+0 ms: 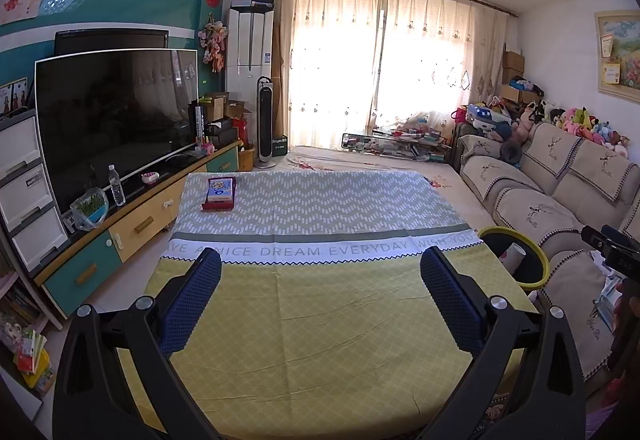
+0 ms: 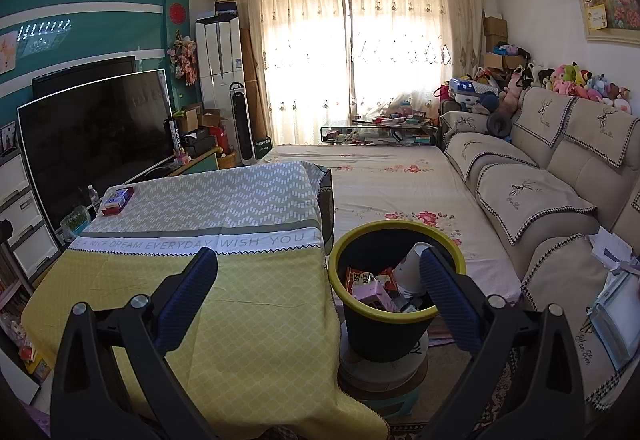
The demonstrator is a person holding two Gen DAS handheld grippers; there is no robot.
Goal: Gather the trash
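A black trash bin with a yellow rim (image 2: 400, 314) stands right of the table and holds several wrappers, a pink box and a white cup. It also shows in the left wrist view (image 1: 538, 282). A red and blue box (image 1: 219, 192) lies at the table's far left corner; it also shows in the right wrist view (image 2: 117, 200). My left gripper (image 1: 320, 294) is open and empty above the yellow part of the tablecloth. My right gripper (image 2: 318, 294) is open and empty, its right finger over the bin's mouth.
The table (image 1: 320, 340) wears a yellow, white and grey cloth. A TV (image 1: 116, 119) on a low cabinet stands left. A sofa (image 2: 560, 199) runs along the right, with papers on its near seat. A floral mat (image 2: 392, 179) lies beyond the bin.
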